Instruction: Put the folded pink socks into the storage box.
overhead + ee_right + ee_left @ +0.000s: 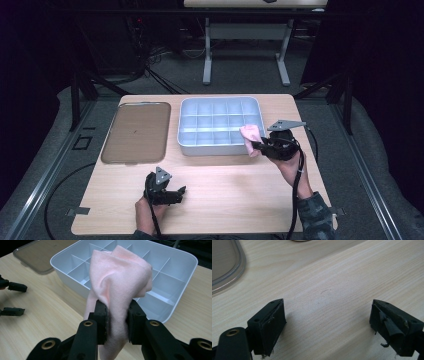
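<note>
Clamped in my right claw (117, 315) is a pink cloth (120, 280), held at the near right corner of the white divided bin (220, 102); a clear lid (136, 132) lies beside the bin. My left claw (328, 325) hangs spread wide over the bare desk (342, 282), grasping nothing.

Light wood surface (225, 190), grey floor w/ cables (150, 65) behind, 2nd table's legs (207, 50), black frame posts (75, 95) at sides

One pink cloth (120, 287), one white divided tray (220, 125), one clear lid (136, 132), two grippers, one wooden table (225, 195).
</note>
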Tool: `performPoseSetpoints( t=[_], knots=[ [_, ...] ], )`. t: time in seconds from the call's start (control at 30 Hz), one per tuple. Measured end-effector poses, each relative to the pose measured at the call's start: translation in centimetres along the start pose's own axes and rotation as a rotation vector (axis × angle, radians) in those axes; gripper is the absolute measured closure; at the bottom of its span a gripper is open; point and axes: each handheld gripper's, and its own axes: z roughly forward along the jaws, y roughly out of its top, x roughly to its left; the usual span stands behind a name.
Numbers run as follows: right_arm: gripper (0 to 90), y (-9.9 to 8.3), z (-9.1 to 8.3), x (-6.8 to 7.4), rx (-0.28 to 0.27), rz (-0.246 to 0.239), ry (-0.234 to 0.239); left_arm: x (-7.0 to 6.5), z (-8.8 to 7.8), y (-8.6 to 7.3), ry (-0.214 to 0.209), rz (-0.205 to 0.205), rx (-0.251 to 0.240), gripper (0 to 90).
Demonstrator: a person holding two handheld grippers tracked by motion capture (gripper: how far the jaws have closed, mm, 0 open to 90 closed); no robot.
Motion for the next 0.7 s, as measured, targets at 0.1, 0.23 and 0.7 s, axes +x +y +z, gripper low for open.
performPoseSetpoints(
  t=[0.1, 0.23, 0.7],
  knots=[
    [73.2, 0.3, 0.1, -0.2, -0.001, -0.002, -0.005, 0.0, 0.0, 0.0, 0.000, 0.000, 0.000, 13.1],
    [73.2, 0.9, 0.2, -0.6, -0.003, -0.021, -0.016, 0.0, 0.0, 0.0, 0.001, 0.001, 0.000, 13.2],
    [73.2, 2.3, 0.8, -1.8, -0.006, -0.026, -0.052, 0.0, 0.0, 0.0, 0.000, 0.001, 0.000, 13.3]
  ],
)
